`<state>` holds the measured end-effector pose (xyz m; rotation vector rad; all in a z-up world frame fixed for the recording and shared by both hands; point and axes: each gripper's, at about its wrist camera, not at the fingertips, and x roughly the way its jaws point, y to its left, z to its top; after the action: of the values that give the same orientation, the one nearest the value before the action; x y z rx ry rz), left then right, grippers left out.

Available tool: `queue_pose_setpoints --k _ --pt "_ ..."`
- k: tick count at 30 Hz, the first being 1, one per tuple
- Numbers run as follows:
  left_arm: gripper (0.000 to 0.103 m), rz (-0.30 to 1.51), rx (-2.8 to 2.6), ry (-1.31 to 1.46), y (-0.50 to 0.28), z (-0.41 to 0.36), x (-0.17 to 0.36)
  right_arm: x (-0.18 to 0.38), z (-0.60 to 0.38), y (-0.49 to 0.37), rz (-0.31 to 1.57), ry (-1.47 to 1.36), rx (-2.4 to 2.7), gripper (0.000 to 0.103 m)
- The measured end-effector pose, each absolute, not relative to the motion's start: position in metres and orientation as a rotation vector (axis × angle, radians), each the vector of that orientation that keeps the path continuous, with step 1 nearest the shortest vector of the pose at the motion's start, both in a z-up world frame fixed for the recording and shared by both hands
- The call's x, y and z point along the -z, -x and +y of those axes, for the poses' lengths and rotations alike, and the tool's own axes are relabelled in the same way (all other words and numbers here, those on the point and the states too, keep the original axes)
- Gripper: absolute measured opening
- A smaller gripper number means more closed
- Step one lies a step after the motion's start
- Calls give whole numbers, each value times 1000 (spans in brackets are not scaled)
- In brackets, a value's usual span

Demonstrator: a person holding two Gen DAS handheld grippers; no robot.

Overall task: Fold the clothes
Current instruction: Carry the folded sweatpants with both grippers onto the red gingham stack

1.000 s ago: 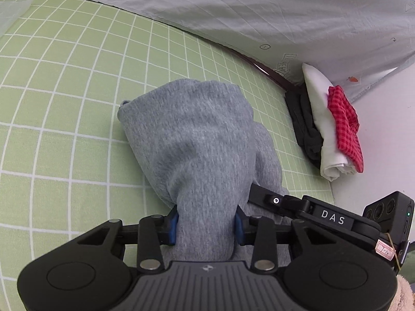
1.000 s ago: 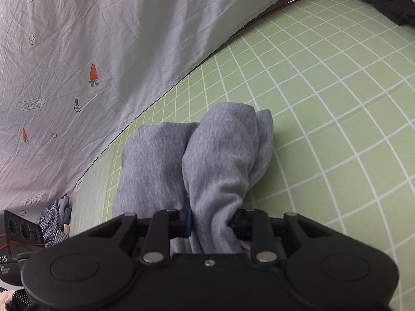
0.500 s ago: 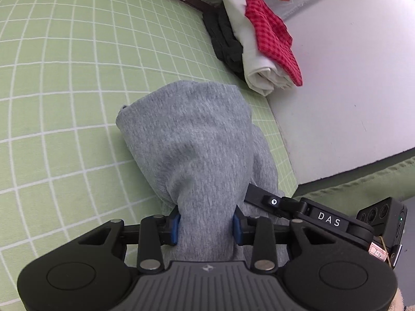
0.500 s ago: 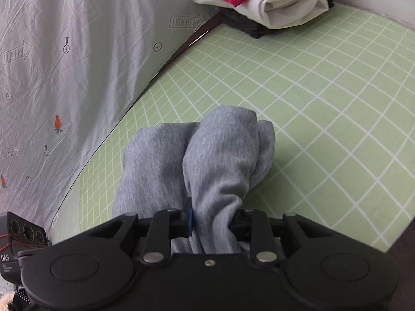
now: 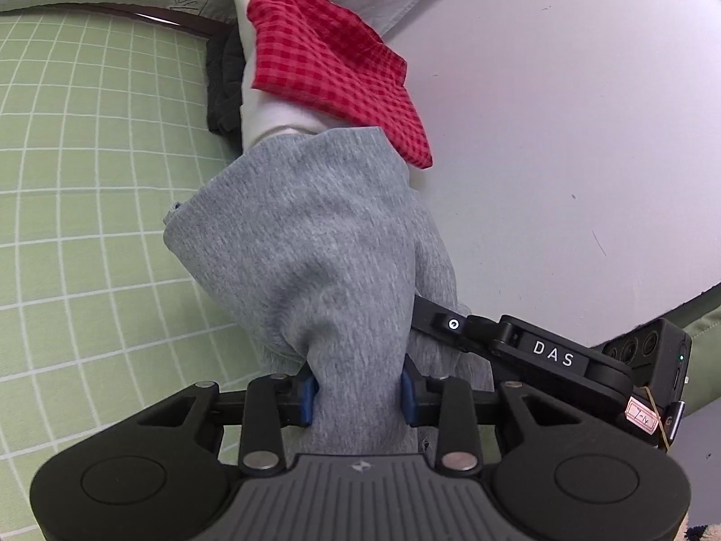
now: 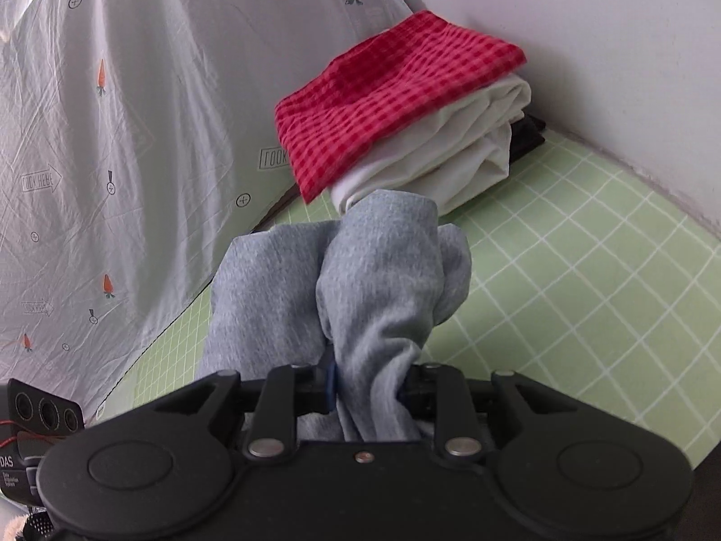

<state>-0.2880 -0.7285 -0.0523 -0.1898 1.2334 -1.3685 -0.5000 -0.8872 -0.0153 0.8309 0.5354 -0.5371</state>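
1. The left gripper has its blue-tipped fingers squeezed tight on a bunch of the soft grey folded cloth.
2. The right gripper pinches the same grey cloth between its fingers too.
3. The grey cloth hangs from both grippers, lifted above the green mat with white squares.
4. Just past the cloth sits a pile of folded clothes: a red checked cloth on top, a white cloth under it, and a black one at the bottom.
5. The pile is by the plain white wall and a grey sheet with little carrots.
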Motion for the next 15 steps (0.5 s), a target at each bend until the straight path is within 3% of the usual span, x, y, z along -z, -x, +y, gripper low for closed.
queue_pose_setpoints --k 9,15 --pt "35 1132 1429 309 266 -853 -10 -56 -1019 496 404 -792 473 25" --pt "36 1014 1412 397 191 -904 -42 -93 -1097 431 319 -670 392 24"
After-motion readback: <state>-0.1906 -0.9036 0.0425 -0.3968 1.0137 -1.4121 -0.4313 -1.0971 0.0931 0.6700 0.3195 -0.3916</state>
